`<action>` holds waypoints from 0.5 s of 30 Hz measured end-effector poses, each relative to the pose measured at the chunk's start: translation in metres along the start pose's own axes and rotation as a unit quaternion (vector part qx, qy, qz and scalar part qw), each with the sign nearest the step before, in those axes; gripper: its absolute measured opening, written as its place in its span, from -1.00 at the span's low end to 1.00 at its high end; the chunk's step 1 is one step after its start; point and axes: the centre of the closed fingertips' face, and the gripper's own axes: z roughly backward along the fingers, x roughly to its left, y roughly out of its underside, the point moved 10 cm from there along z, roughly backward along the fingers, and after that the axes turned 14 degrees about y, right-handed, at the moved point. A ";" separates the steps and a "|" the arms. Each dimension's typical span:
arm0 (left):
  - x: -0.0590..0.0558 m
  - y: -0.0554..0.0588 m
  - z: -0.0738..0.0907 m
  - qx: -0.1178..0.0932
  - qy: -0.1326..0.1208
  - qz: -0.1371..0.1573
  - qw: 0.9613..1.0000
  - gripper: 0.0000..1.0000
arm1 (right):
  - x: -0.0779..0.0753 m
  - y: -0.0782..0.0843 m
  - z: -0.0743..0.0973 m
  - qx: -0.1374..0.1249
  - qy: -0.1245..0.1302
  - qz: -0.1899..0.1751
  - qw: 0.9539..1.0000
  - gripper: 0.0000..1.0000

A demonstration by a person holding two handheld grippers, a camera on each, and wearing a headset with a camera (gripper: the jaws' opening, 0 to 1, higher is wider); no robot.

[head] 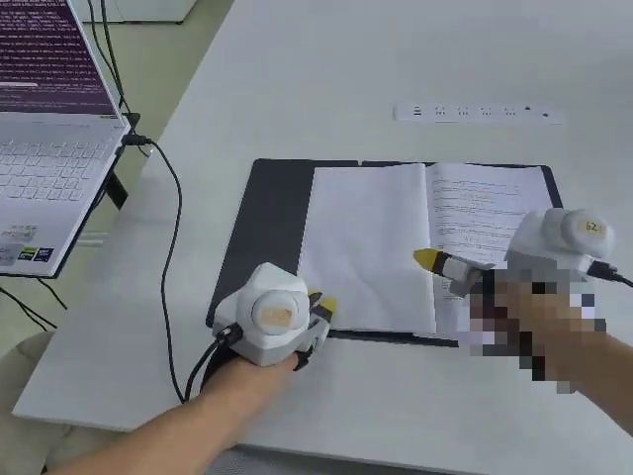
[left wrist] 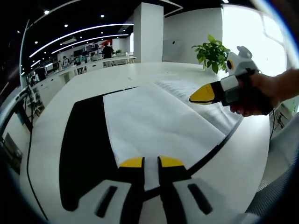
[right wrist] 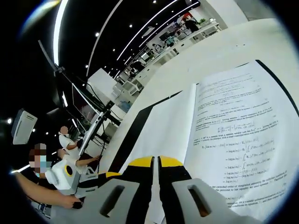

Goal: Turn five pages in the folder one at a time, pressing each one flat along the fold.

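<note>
left hand-held gripper (left wrist: 152, 162) narrow at page (head: 366, 237) edge, we cannot tell its grip; right hand-held gripper (head: 427, 259) closed at fold (head: 426, 203); risk: our skewed press creases page

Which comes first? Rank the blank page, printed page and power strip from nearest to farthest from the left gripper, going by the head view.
1. Blank page, just ahead of the left gripper.
2. Printed page, right of the fold.
3. Power strip, beyond the far edge of the folder.
</note>
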 end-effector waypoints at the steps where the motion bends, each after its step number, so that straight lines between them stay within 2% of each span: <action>1: 0.000 0.001 0.000 0.000 -0.002 -0.001 1.000 -0.81 | -0.001 -0.001 -0.001 0.003 -0.002 -0.001 1.000 -0.98; 3: 0.000 0.002 0.001 -0.003 -0.004 0.003 1.000 -0.82 | -0.003 -0.003 -0.004 0.008 -0.002 0.000 1.000 -0.98; 8: -0.001 0.003 0.001 -0.005 -0.007 -0.010 1.000 -0.84 | -0.007 -0.014 -0.013 0.008 -0.004 -0.009 1.000 -1.00; 15: 0.000 0.004 0.000 -0.005 -0.010 -0.014 1.000 -0.83 | -0.012 -0.028 -0.027 0.009 -0.004 -0.039 0.999 -1.00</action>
